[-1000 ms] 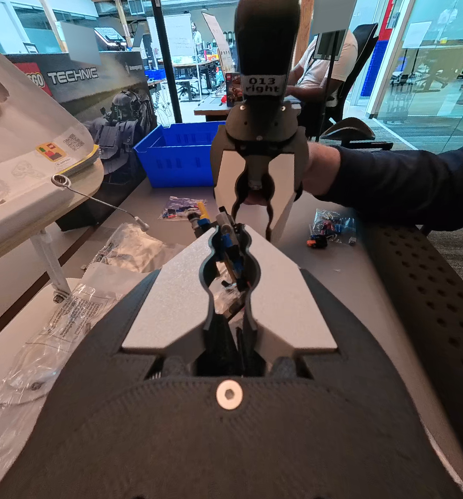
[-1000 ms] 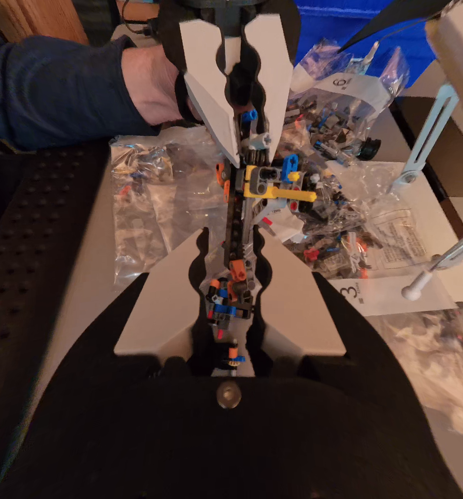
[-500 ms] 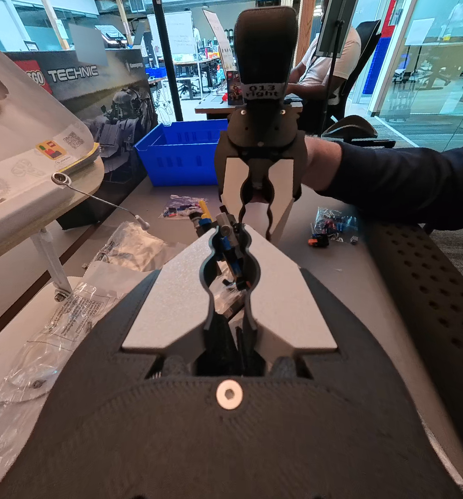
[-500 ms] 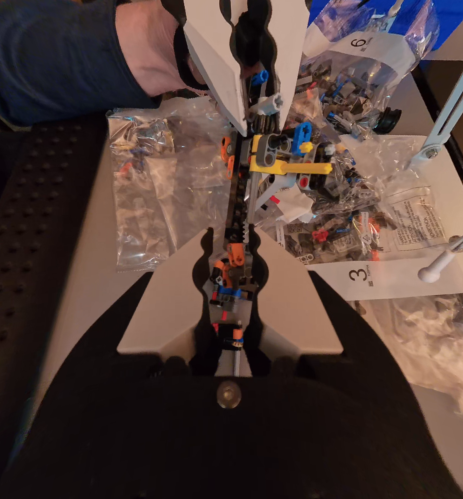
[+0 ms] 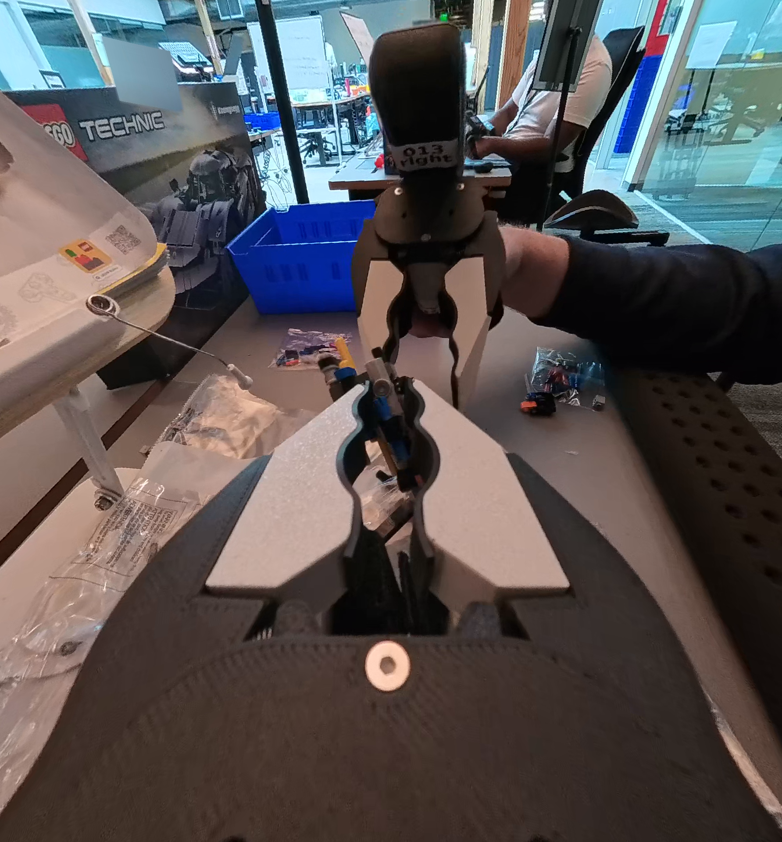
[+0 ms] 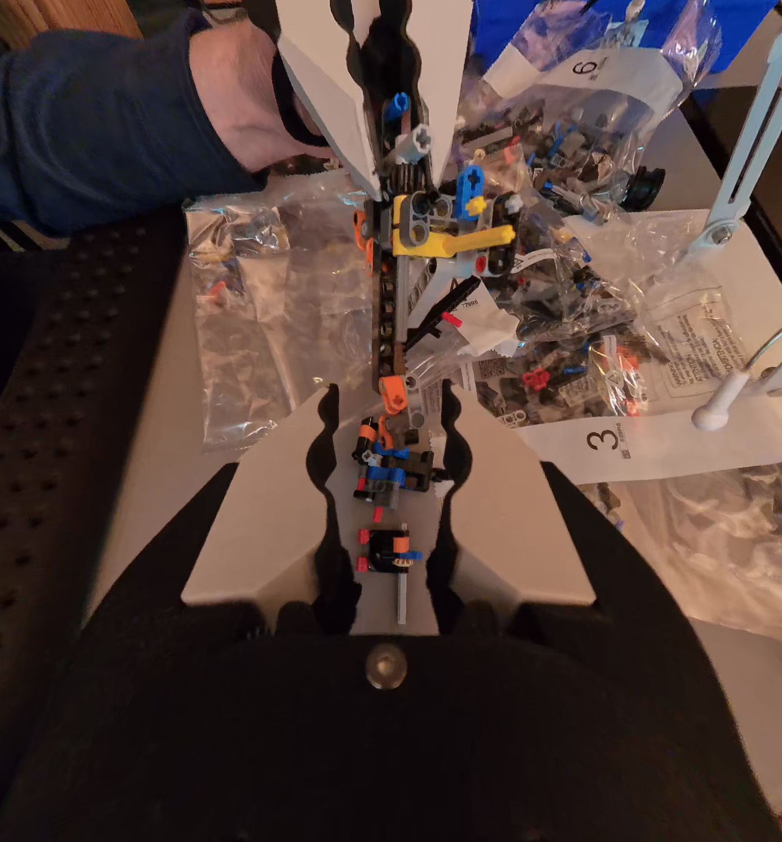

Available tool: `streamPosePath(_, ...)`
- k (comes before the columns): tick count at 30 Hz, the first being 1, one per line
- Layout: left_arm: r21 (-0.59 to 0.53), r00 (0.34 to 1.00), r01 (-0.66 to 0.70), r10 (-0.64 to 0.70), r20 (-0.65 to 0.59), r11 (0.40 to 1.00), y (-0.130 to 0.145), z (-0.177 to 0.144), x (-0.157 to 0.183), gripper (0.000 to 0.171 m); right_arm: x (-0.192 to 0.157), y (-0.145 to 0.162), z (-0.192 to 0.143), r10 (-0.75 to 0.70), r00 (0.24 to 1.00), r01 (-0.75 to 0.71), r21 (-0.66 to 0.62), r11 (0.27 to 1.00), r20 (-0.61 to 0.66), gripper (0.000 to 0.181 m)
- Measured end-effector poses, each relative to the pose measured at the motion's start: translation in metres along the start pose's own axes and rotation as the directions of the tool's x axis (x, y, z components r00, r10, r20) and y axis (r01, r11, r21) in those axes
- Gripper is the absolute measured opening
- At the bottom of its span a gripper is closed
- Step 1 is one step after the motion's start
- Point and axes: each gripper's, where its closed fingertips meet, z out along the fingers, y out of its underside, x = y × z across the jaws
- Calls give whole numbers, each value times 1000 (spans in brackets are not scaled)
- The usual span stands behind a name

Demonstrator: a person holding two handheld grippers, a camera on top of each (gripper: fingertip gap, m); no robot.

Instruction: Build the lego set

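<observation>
Left gripper (image 6: 402,177) – jaws clamped on the long model (image 6: 391,291), centre frame. Right gripper (image 6: 386,401) – jaws parted, empty. Mid-assembly; next move likely needs a loose part.

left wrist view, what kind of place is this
Probably an open-plan office or lab workspace: desks with a person seated in an office chair behind, glass partition walls on the right, a whiteboard farther back.

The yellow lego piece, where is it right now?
In the right wrist view the yellow lego piece sits on the long lego build, just below the left gripper, which is shut on the build's far end, above the parts bags.
</observation>
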Motion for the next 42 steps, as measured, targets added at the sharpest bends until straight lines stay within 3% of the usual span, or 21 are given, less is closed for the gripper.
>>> streamPosePath(3,-5,1000,-2,2,-8,1000,1,4,2,12,-2,4,8,-7,1000,7,-31,999,11,43)
streamPosePath(8,-7,1000,-1,1,-4,1000,2,3,1,12,0,14,15,-26,1000,25,-93,995,-14,18)
streamPosePath(13,19,1000,24,-24,9,1000,0,1,-4,12,1,9,11,-25,999,23,-73,997,-22,17)
streamPosePath(18,120,995,97,-98,2,988,-14,-9,-11,15,-3,-5,6,-1,1000,1,10,1000,8,17)
streamPosePath(20,127,989,145,-144,-15,981,-12,-10,-14,29,-2,-11,4,15,1000,-16,56,998,14,17)
streamPosePath(24,79,974,228,-226,-30,970,2,-4,-18,49,2,-18,-1,25,1000,-25,98,995,-3,17)
streamPosePath(29,6,971,232,-232,-59,973,11,9,-8,51,5,-24,-1,-12,998,18,104,994,-63,17)
streamPosePath(34,-64,975,221,-223,-24,973,17,22,-3,49,2,-22,11,-79,991,84,41,996,-111,17)
streamPosePath(36,-59,973,228,-230,-16,972,17,23,-5,40,4,-19,13,-99,985,102,11,995,-139,17)
streamPosePath(42,-86,982,187,-188,-2,979,19,23,-4,36,5,-18,13,-65,990,68,22,997,-123,19)
